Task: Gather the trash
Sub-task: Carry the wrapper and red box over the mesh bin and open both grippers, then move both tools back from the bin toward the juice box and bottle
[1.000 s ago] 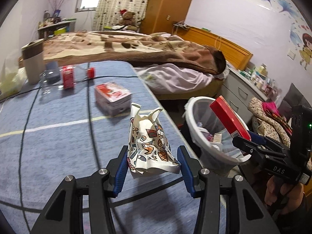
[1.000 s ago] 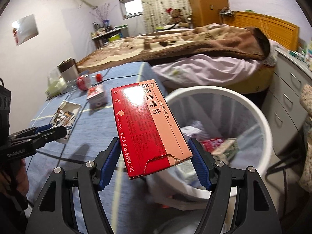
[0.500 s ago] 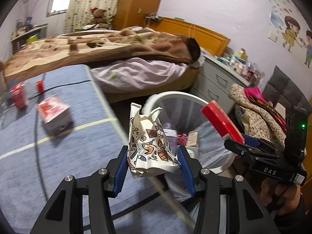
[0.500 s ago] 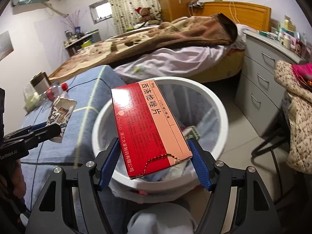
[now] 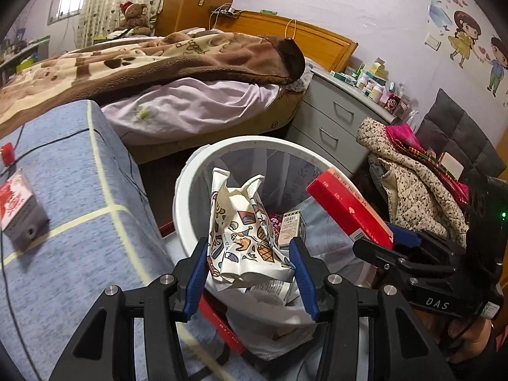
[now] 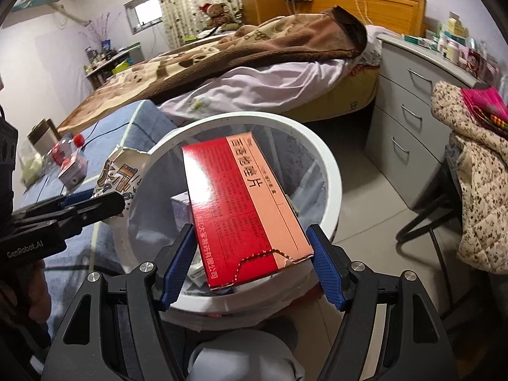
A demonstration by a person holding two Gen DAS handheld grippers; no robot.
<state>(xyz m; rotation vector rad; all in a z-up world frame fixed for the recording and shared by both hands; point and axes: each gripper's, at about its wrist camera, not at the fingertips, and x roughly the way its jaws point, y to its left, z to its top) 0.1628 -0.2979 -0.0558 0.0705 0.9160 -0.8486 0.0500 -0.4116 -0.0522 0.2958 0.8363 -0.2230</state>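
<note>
Right, red box [image 6: 244, 209] w/ Chinese print sits pinched betw the right gripper [image 6: 252, 263] pads, jaws closed on its sides, held over the white bin [image 6: 331, 171] mouth. Crumpled printed wrapper [image 5: 244, 238] is clamped the same way in the left gripper [image 5: 249, 270], also above the bin, near its rim on the table side. Bin already holds cartons & packets. Blue-covered table [image 5: 79, 206] just beside the bin, small red-white box [image 5: 19, 209] on it.

Black grippers [image 5: 250, 270], blue jaws (silver screws), "DAS" mark
</note>
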